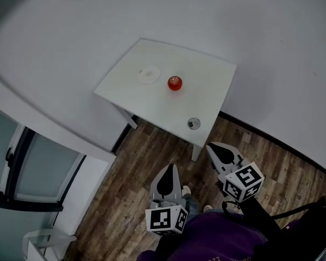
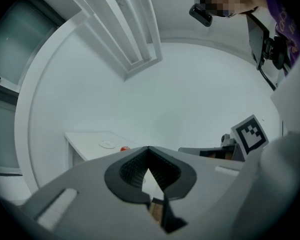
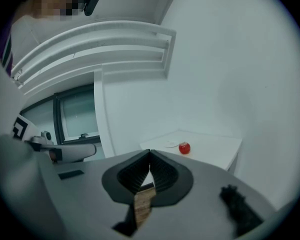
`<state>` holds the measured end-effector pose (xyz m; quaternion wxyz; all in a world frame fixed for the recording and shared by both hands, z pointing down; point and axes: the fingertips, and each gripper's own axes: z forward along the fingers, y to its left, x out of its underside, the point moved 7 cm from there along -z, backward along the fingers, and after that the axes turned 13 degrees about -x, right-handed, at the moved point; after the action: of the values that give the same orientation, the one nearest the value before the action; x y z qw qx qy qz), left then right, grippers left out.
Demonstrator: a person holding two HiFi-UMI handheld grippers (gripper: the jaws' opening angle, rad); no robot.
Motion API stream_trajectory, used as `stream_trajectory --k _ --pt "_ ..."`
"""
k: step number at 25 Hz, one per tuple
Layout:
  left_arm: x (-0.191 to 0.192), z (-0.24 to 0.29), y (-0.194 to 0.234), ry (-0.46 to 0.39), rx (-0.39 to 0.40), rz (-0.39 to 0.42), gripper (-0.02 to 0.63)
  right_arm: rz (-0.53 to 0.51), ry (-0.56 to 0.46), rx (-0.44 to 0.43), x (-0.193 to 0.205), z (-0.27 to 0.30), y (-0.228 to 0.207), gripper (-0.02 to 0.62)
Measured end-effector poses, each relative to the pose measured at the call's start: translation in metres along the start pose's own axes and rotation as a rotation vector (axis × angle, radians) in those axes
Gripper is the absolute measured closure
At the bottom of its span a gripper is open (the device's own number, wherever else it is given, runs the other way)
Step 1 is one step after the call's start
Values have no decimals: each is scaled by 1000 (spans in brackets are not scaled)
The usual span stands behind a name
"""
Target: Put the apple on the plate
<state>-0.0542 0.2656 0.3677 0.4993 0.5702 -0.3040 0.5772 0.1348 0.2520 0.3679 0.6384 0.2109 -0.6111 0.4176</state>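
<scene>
Red apple (image 1: 175, 82) all views; grey obj (image 1: 193, 123) head view only.

grey left gripper (image 1: 171, 168) and right gripper (image 1: 211, 147); purple top (image 1: 217, 241).

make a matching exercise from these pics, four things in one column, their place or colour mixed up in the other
Things:
1. apple
2. plate
3. small grey round object
4. left gripper

Descriptions:
a. near the table's front edge
b. red, mid-table
c. white and flat, beside the apple, not touching it
d. above the wooden floor, jaws together

Pairs: 1-b, 2-c, 3-a, 4-d
</scene>
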Motion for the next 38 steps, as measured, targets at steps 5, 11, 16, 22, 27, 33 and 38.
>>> stream_trajectory --k 5,11,16,22,27,33,38 --pt "-11 28 25 -1 4 -7 600 -1 -6 22 -10 35 -10 584" --pt "-15 53 49 10 24 -9 600 4 -4 49 -12 66 -17 584" --pt "-13 70 61 28 26 -25 600 12 15 64 -11 81 -24 584" --pt "-9 88 63 40 8 -42 600 11 32 60 -13 94 -42 584" --pt "-9 111 60 50 -23 -47 600 18 57 42 -15 107 -69 584" --pt "-21 154 57 36 -58 -37 600 6 58 1 -33 136 -110 584" --pt "-29 185 49 26 -82 -31 600 -2 63 -32 -46 155 -140 584"
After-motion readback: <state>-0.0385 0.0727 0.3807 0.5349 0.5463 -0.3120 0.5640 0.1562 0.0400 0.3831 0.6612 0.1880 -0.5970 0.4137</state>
